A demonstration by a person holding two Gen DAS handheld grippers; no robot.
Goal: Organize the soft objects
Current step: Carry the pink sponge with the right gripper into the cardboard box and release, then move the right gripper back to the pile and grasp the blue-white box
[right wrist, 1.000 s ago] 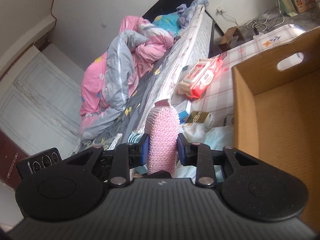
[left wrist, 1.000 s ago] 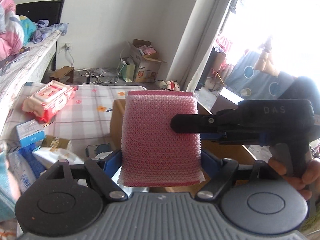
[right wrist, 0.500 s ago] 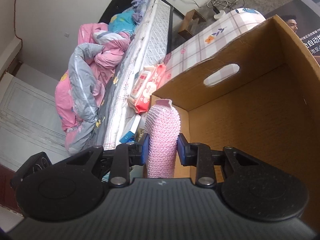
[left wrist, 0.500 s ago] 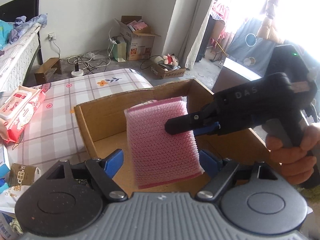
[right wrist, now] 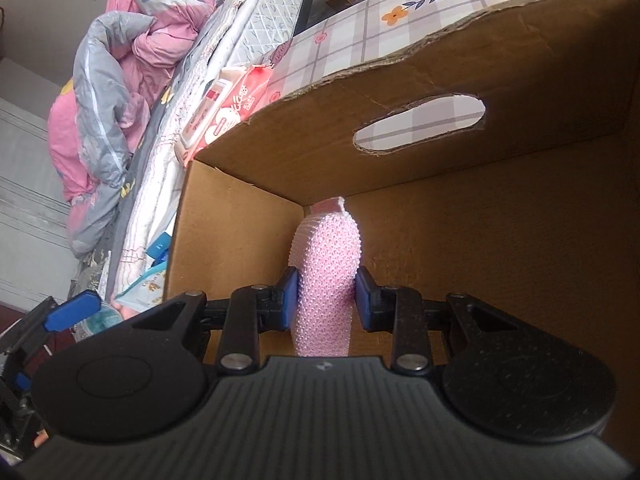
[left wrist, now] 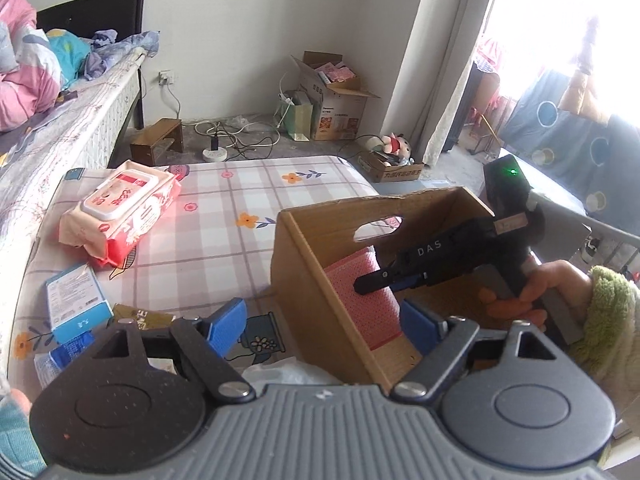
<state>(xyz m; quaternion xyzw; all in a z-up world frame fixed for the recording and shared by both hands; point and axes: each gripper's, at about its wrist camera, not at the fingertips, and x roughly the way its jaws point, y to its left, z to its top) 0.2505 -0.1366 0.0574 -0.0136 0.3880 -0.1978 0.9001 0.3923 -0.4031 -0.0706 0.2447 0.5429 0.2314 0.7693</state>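
My right gripper (right wrist: 325,300) is shut on a pink knobbly sponge (right wrist: 326,276) and holds it inside an open cardboard box (right wrist: 500,60), near the box's left far corner. In the left wrist view the same sponge (left wrist: 370,312) shows inside the box (left wrist: 304,280), with the right gripper (left wrist: 368,282) clamped on it. My left gripper (left wrist: 326,320) is open and empty, its blue pads straddling the box's near-left wall from above.
The box stands on a checked flower-print table (left wrist: 224,216). A red pack of wet wipes (left wrist: 120,212), a blue-white carton (left wrist: 76,304) and crumpled packets lie on the table's left. A bed with pink bedding (right wrist: 120,92) runs along the left.
The right gripper has carried the sponge from above the table down into the box. The left gripper has drawn back and turned left, its jaws still open.
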